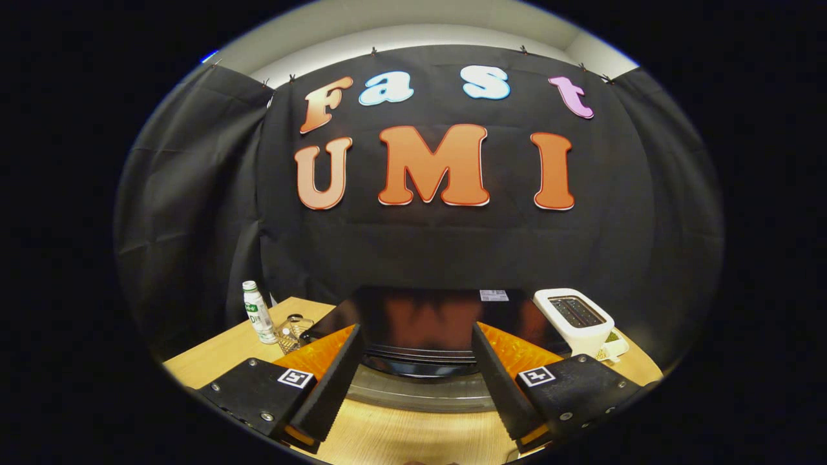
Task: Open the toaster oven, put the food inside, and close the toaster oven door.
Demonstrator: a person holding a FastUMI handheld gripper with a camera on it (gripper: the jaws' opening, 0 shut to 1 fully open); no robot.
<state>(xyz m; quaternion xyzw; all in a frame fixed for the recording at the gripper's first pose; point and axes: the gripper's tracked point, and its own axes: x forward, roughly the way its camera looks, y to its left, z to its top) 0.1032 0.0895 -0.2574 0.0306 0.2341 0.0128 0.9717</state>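
A: Where does the toaster oven [420,323] sit relative to the gripper [417,387]?

B: Dead ahead, at twelve o'clock from the jaws, on the wooden desk [400,439]. Its glossy black top faces the camera, and the front edge with a curved handle bar [420,394] lies right between the two fingers.

A: And the jaws themselves?

B: Spread wide, holding nothing. Each finger stands to one side of the oven's front, so the gap spans the middle stretch of the handle. I'd judge they are held open like that to straddle the bar before closing on it or hooking it.

A: So the door isn't open yet?

B: From this high angle I can't see the door face, but nothing hangs forward, so I take it as still closed. Opening it looks like the step in hand.

A: Any food in sight?

B: None I can name with certainty. At about ten o'clock from the fingers stands a small white bottle [258,312] with a clear glass object [294,329] just beside it, near the oven's left corner. At two o'clock a white pop-up toaster [575,318] sits close against the oven's right side.

A: Why does that matter?

B: The neighbours crowd both flanks, so approaching straight from the front keeps the fingers away from them.
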